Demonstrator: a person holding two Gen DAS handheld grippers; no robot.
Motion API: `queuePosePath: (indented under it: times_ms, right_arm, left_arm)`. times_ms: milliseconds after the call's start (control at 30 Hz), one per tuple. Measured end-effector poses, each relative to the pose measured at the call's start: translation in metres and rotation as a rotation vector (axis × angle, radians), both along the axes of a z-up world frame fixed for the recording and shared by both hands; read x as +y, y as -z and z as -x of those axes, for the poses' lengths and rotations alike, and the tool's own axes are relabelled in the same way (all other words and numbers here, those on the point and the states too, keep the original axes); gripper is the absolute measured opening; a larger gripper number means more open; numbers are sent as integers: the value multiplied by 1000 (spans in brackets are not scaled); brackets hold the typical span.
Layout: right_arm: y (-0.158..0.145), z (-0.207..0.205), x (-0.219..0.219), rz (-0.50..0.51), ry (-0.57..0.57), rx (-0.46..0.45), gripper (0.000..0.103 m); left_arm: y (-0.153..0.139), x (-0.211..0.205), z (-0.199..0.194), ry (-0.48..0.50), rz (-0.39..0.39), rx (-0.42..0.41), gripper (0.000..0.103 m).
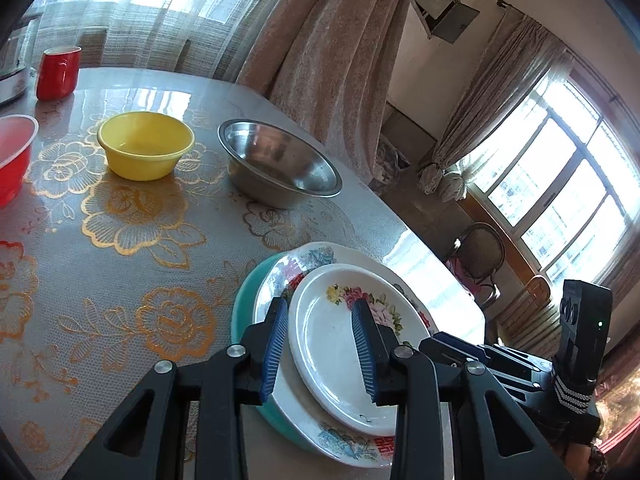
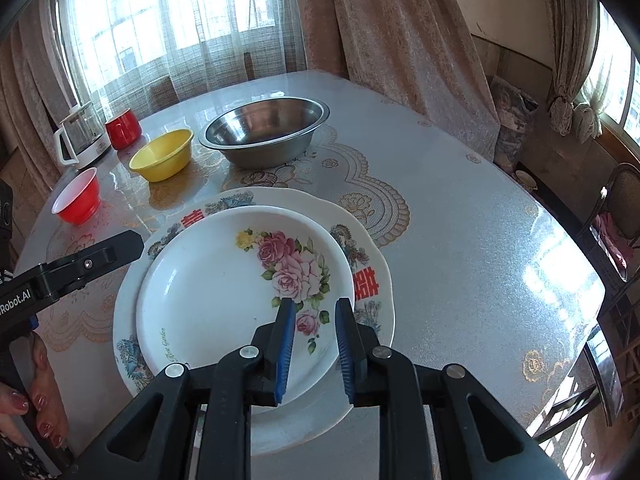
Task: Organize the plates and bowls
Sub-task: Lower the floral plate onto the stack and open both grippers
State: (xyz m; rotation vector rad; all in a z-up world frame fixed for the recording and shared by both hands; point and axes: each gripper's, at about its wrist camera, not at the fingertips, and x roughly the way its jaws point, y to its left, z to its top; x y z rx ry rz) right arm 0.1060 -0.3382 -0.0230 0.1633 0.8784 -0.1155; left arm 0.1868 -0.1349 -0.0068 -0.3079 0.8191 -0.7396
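Bare tabletop (image 2: 460, 216) right of stacked plates (image 2: 248, 280), bowls (image 2: 266, 132) crowding behind

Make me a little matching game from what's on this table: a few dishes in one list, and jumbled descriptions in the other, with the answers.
Things:
1. rose plate
2. steel bowl
3. yellow bowl
4. red cup

Descriptions:
A. empty, beside the steel bowl
B. top of the plate stack
C. largest bowl, far side
D. near the table's left edge

Pairs: 1-B, 2-C, 3-A, 4-D
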Motion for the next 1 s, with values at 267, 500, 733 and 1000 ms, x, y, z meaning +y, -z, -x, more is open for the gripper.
queuePosePath:
  times_ms: [267,500,733,1000]
  right_arm:
    - [1,3,3,-34,-4,-1,22]
    - [-5,5,6,-36,-16,-14,22]
    - [-15,-9,9,-66,-40,-24,28]
    - [-34,-56,-2,-159,-34,-39,31]
  left_arm:
    - [1,15,-8,-134,-85,-41,57]
    - [4,18,-10,-202,-189,-68,72]
    - [10,29,-18,-290,-273,-70,91]
    - [10,39,-28,-338,-285,-54,99]
